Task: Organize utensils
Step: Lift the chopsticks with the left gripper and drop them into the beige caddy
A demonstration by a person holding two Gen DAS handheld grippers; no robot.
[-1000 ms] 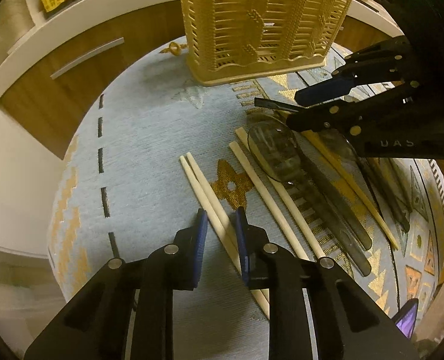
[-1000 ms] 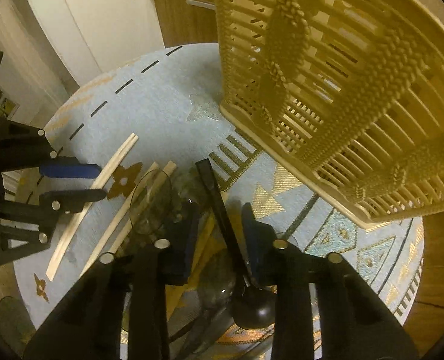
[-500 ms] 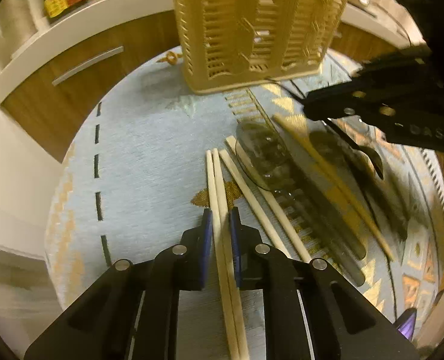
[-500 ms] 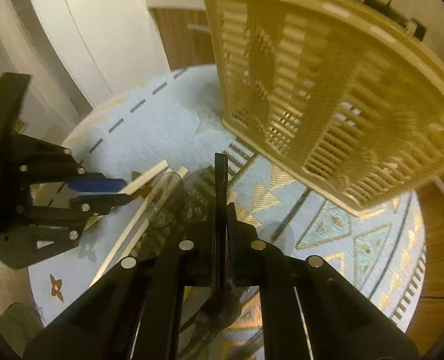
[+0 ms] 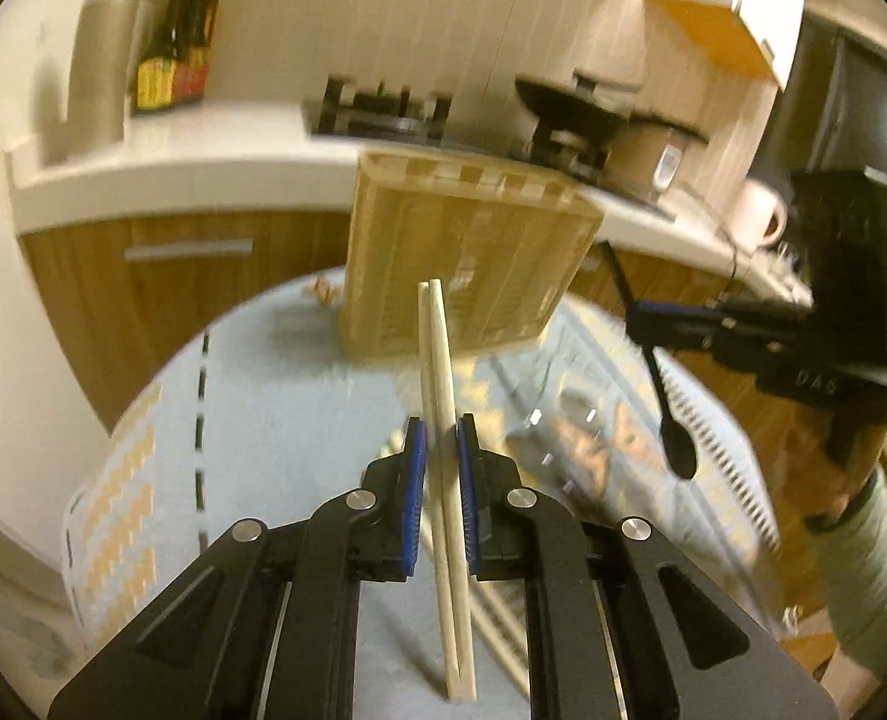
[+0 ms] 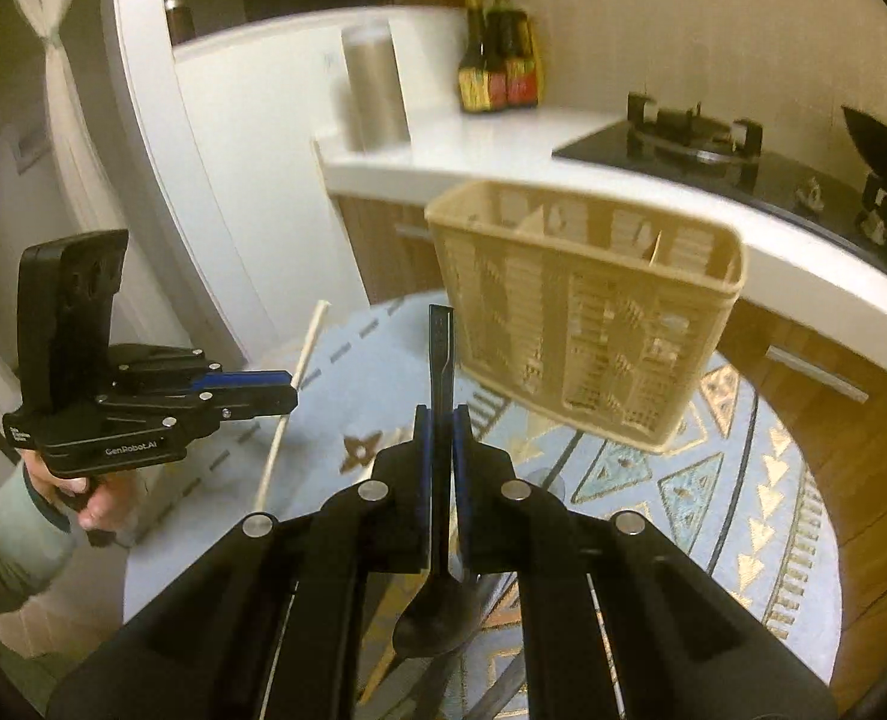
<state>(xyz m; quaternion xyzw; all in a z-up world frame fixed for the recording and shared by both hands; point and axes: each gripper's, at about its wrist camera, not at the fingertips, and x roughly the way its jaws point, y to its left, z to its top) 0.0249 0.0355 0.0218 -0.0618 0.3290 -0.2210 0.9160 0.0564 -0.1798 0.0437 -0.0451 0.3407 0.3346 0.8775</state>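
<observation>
Our left fingers (image 5: 440, 447) pinched two smooth wooden chopsticks (image 5: 437, 372); our right fingers (image 6: 441, 438) pinched a shiny black spoon (image 6: 437, 606) near the woven basket (image 6: 587, 312).

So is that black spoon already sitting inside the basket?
No, the black spoon is clamped by its handle in the right gripper, lifted above the table, with the basket standing beyond it.

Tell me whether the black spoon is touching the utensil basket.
Apart. The right wrist view shows the black spoon clamped in the right claw, its handle tip short of the utensil basket, tablecloth showing between.
</observation>
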